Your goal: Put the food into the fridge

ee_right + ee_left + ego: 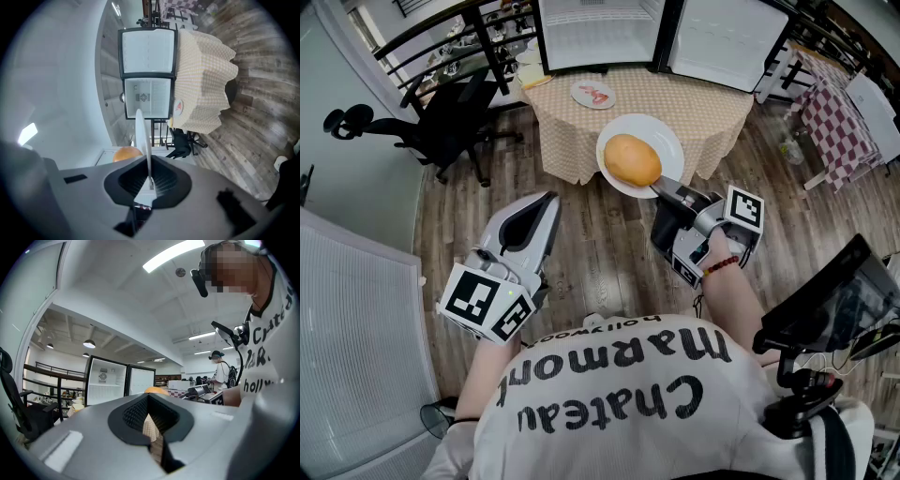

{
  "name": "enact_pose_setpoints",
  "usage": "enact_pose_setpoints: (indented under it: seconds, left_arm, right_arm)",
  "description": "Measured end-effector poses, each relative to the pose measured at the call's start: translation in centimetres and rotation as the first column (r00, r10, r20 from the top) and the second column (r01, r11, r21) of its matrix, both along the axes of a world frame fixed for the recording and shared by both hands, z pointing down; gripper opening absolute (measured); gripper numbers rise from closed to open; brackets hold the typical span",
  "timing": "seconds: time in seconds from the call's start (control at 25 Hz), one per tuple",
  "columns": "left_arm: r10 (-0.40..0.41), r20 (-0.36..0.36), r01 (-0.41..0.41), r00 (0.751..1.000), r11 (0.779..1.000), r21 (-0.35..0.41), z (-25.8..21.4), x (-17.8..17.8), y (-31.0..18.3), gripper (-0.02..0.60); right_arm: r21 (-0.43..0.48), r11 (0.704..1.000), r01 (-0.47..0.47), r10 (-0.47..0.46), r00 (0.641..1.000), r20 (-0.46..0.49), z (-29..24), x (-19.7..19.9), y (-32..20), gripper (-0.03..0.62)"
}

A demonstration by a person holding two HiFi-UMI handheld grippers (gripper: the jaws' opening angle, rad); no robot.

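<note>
A golden bread bun (632, 159) lies on a white plate (667, 134), held in the air in front of the table (694, 111) with the beige checked cloth. My right gripper (659, 190) is shut on the plate's near rim. In the right gripper view the plate (142, 133) stands edge-on between the jaws, with the bun (126, 153) to its left. My left gripper (549, 200) hangs lower left over the floor, shut with nothing in it (152, 427). The fridge (602, 36) stands behind the table with its doors open. A small plate with red food (593, 94) sits on the table.
A black office chair (441, 127) stands left of the table, beside a dark railing with shelves (455, 52). At the right are a red-checked table (836, 127) and a dark screen on a stand (830, 300). Wooden floor lies between me and the table.
</note>
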State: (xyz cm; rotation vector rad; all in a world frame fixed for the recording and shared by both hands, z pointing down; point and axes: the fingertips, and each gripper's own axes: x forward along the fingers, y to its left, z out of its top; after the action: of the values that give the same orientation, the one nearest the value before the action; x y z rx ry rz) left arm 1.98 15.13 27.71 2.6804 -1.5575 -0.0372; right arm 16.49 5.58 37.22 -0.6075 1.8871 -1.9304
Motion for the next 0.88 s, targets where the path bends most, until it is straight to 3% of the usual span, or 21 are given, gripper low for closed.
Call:
enact_pose_setpoints:
  seconds: [0.88]
  left_arm:
    - [0.021, -0.035, -0.022, 0.999, 1.000, -0.007, 1.1, 0.1, -0.4, 0.008]
  right_arm:
    - [-0.008, 1.000, -0.023, 0.024, 0.998, 0.057, 0.3, -0.1, -0.2, 0.028]
